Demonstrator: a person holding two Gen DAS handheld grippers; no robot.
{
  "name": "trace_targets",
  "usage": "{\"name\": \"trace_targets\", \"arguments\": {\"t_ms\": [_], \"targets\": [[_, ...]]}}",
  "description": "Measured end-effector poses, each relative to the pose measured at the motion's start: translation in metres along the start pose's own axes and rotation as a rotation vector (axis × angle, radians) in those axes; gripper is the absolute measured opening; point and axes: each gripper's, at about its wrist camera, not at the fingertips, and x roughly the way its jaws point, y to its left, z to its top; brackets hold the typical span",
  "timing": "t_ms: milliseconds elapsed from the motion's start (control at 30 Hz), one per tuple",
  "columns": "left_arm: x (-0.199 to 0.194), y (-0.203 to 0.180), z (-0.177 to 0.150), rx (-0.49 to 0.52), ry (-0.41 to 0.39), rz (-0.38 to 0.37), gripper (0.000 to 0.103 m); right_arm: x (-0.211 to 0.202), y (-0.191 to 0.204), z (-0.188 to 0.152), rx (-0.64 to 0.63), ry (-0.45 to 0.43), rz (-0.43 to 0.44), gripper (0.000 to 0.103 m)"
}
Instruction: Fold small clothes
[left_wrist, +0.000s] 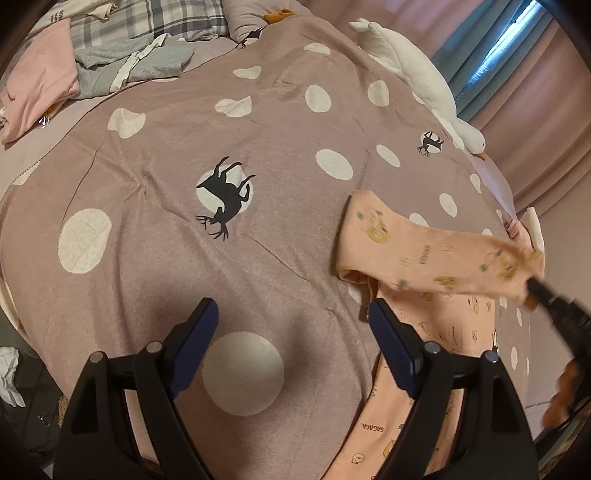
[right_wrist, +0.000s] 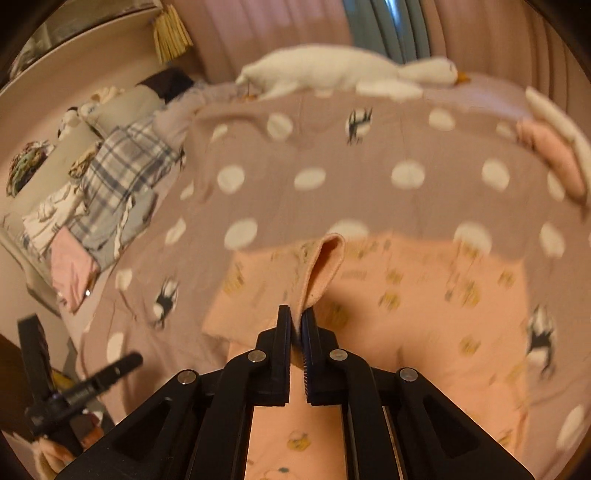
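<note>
A small peach garment (left_wrist: 424, 258) with yellow cartoon prints lies on the mauve polka-dot bedspread (left_wrist: 221, 147), at the right in the left wrist view. My left gripper (left_wrist: 293, 314) is open and empty, its right finger over the garment's left edge. My right gripper (right_wrist: 296, 321) is shut on a fold of the peach garment (right_wrist: 325, 254) and holds it lifted over the rest of the cloth (right_wrist: 424, 314). The right gripper also shows at the right edge of the left wrist view (left_wrist: 543, 291), carrying one end of the garment across.
A white goose plush (left_wrist: 413, 74) lies along the bed's far edge. Folded clothes, pink (left_wrist: 40, 74) and grey (left_wrist: 136, 62), and a plaid pillow (left_wrist: 159, 18) sit at the far left. Curtains (left_wrist: 535, 110) hang beyond the bed.
</note>
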Motion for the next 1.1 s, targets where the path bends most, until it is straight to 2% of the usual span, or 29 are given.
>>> {"name": "trace_targets", "arguments": {"t_ms": [267,900,1100], "targets": [[0.002,-0.007,0.002,0.013,0.010,-0.002,0.083,-0.029,-0.003,0.028,-0.039,-0.085,-0.051,0.007],[0.020,-0.045,0.010,0.097,0.045,-0.019,0.083,-0.053,-0.053,0.033,0.009,-0.109,-0.139,0.007],[0.032,-0.061,0.010,0.127,0.081,-0.040,0.083,-0.054,-0.071,0.031,0.022,-0.103,-0.174,0.007]]}}
